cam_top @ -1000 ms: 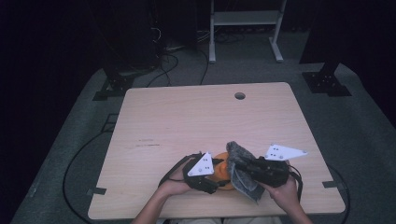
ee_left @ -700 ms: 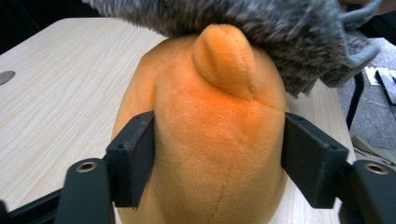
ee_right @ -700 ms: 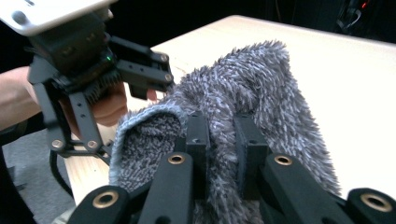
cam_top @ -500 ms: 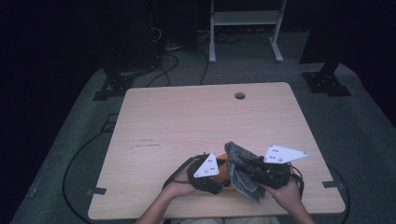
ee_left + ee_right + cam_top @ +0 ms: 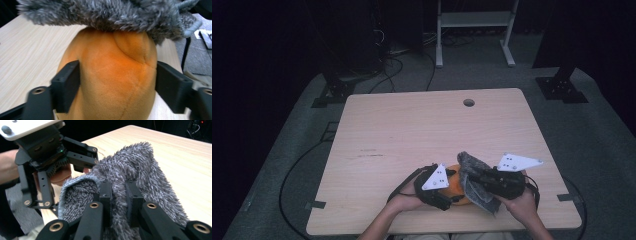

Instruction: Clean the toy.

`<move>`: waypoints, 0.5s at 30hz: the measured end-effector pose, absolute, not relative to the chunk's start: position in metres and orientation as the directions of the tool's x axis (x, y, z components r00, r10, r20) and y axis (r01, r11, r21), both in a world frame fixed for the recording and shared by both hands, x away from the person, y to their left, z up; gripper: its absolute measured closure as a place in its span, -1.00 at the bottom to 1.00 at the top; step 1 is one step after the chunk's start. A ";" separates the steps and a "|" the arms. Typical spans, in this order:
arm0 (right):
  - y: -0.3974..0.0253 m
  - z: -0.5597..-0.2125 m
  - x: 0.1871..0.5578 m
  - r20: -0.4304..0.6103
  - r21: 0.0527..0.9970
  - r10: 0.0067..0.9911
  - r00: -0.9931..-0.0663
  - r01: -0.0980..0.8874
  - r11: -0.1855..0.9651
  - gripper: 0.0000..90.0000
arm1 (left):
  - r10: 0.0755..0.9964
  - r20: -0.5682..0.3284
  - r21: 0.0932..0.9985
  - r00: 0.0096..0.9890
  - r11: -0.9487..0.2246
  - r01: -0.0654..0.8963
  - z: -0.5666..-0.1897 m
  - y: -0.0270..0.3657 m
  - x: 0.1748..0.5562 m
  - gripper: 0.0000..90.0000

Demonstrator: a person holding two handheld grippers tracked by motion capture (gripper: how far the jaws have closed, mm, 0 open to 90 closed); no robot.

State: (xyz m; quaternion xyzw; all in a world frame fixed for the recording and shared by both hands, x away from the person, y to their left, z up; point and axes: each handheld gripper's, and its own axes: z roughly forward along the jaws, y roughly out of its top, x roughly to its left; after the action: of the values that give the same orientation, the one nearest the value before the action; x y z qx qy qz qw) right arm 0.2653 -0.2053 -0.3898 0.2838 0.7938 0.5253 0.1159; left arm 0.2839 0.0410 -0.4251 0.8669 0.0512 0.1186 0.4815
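On the wooden surface (image 5: 412,130), toward its 6 o'clock edge, the left tongs (image 5: 117,87) are clamped on an orange plush toy (image 5: 112,75), one jaw on each flank. The toy looks soft and light, likely to squash and slip under a loose hold, so a grip across its widest part seems soundest. Draped over its top, at 12 o'clock from those jaws, lies a grey fuzzy cloth (image 5: 105,12), limp and shaggy. At 3 o'clock from the toy, the right tongs (image 5: 117,192) are pinched together on a fold of that cloth; its knitted hem looks like the firmest place to take.
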 end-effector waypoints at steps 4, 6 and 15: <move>-0.215 -0.394 0.274 0.146 0.897 0.588 -0.796 0.357 0.261 0.72 | 0.197 0.162 0.845 0.967 -0.534 -0.033 -0.426 0.041 0.283 -0.28; -0.224 -0.400 0.280 0.178 0.890 0.609 -0.773 0.391 0.235 0.72 | 0.188 0.168 0.842 0.968 -0.538 -0.042 -0.426 0.041 0.282 -0.28; -0.242 -0.406 0.288 0.215 0.872 0.661 -0.719 0.446 0.201 0.72 | 0.162 0.173 0.837 0.971 -0.543 -0.058 -0.427 0.039 0.281 -0.31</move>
State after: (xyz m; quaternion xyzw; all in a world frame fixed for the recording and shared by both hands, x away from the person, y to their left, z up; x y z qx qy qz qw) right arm 0.2882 -0.2420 -0.4063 0.3605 0.7678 0.5193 0.1038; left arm 0.2806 0.0392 -0.4267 0.8709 0.0299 0.1156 0.4768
